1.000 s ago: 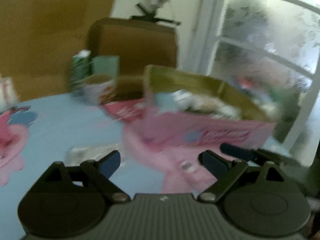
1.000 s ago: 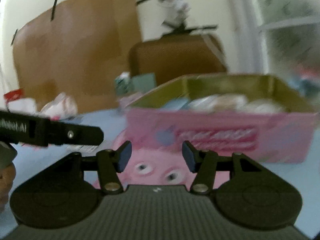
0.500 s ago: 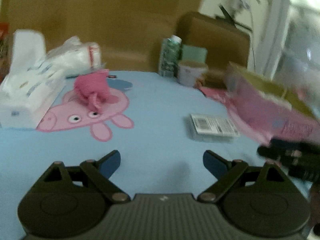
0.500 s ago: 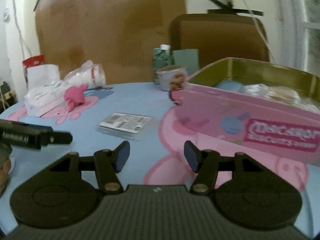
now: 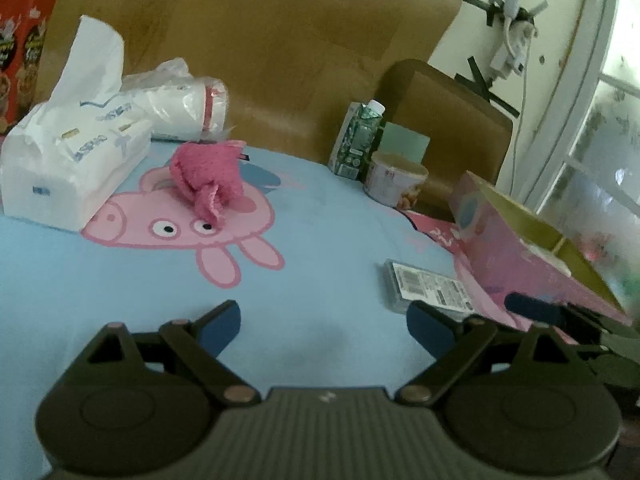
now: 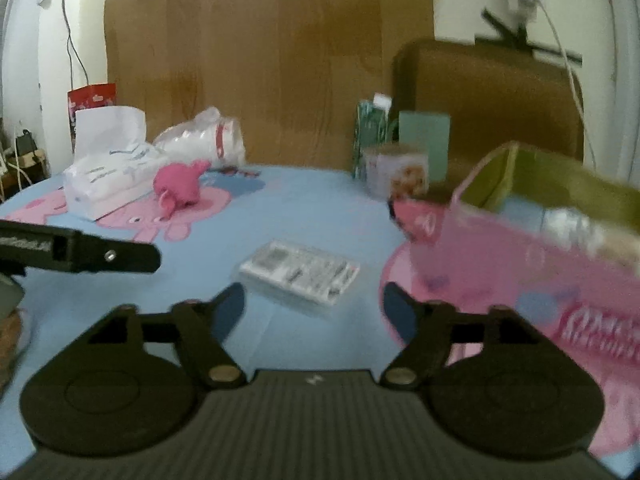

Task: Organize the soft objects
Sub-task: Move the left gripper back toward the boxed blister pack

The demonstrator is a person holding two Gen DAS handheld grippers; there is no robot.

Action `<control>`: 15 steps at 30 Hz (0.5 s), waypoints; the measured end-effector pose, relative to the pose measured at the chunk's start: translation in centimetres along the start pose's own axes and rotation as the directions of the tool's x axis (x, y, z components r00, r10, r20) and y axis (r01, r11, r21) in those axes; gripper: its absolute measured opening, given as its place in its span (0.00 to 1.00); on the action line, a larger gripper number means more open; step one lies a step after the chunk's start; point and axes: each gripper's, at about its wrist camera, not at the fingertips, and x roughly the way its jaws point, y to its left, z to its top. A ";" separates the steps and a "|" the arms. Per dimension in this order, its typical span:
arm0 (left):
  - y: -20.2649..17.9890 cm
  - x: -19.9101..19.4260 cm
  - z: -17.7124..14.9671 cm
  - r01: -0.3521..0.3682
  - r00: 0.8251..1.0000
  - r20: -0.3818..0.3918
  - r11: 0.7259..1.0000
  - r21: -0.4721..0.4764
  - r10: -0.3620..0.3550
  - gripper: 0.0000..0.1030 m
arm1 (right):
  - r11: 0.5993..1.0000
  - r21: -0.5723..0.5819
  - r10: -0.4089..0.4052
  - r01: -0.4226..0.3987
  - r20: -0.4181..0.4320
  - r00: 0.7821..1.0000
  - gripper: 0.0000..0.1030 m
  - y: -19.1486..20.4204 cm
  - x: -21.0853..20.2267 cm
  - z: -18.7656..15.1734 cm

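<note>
We hold the left gripper (image 5: 323, 320) with its fingers spread wide and nothing between them, above the blue tabletop (image 5: 320, 232). The right gripper (image 6: 314, 304) has its fingers opening, also with nothing in them. The pink soft toy (image 5: 208, 180) lies on the pig print, just beside the tissue pack (image 5: 72, 160). A small flat packet (image 6: 300, 272) rests near the pink tin (image 6: 520, 248), which seems to hold pale items, though blur hides what they are.
</note>
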 end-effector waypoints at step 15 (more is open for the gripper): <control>0.6 0.0 0.1 0.021 1.000 0.010 0.999 -0.034 -0.020 0.93 | 0.985 -0.094 0.129 -0.145 -0.163 0.978 0.74 -1.1 6.0 2.6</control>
